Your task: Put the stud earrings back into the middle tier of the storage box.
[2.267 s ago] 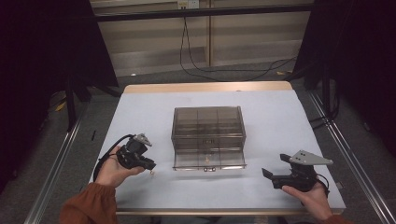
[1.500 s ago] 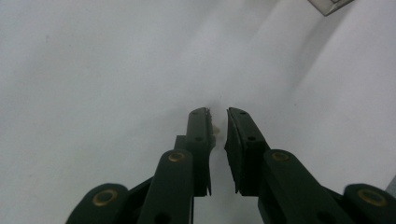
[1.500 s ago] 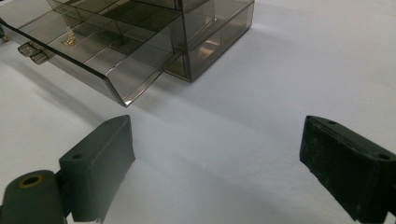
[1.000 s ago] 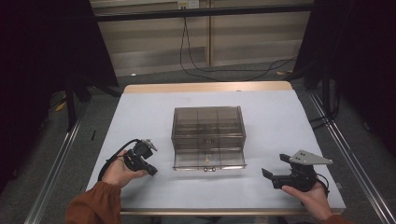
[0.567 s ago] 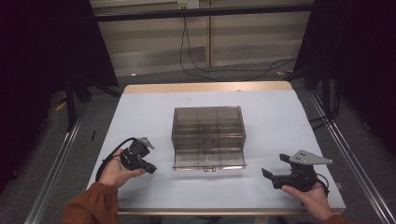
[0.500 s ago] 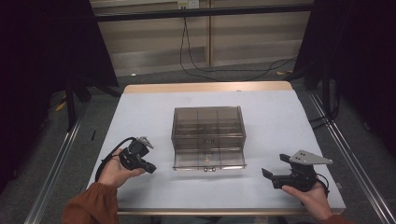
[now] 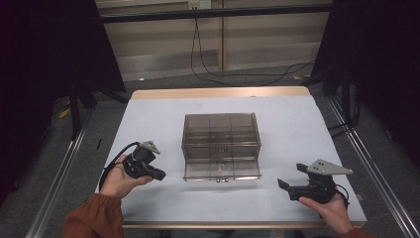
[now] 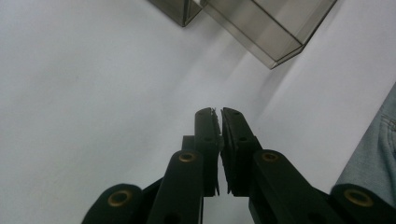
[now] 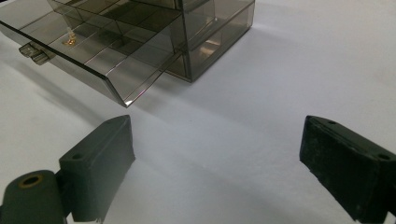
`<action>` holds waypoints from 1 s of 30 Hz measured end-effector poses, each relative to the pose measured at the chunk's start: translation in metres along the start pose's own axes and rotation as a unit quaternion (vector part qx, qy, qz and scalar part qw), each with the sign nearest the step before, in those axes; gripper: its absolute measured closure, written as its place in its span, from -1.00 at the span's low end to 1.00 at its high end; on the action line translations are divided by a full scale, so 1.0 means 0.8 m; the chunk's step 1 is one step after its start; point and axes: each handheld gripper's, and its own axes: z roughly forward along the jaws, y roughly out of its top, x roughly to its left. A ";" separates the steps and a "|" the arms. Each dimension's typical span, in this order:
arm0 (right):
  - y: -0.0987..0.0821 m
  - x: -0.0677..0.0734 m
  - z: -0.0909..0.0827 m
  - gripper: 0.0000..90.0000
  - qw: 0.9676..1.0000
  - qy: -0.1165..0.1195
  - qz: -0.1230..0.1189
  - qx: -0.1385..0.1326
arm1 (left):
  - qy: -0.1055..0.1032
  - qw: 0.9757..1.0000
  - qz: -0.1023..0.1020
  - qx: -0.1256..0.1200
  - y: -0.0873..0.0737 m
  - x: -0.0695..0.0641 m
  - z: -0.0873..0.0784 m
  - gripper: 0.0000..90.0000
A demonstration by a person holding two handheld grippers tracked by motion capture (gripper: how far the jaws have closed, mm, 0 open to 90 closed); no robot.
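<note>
A smoked-transparent drawer cabinet [image 7: 221, 139] stands at the centre of the desk [image 7: 148, 114]. Its bottom drawer [image 9: 93, 56] is pulled out; partitions divide it into compartments, and one compartment holds a small gold-coloured item [image 9: 70, 38]. The left gripper [image 7: 159, 174], fingers [image 8: 208, 135] closed on nothing, sits left of the cabinet. The right gripper [image 7: 283, 184], fingers [image 9: 100, 156] wide apart and empty, rests at front right.

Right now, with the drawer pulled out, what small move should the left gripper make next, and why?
Probably bring the left gripper toward the drawer of the smoky plastic box and open its jaws. They are shut on nothing, the drawer stands pulled out, and a small gold item lies in one compartment. The right gripper waits open, apart from the box.
</note>
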 end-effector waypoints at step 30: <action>0.000 -0.001 0.000 -0.78 1.000 0.002 0.001 0.000 | -0.008 0.997 0.079 -0.017 0.095 -0.050 -0.016 0.90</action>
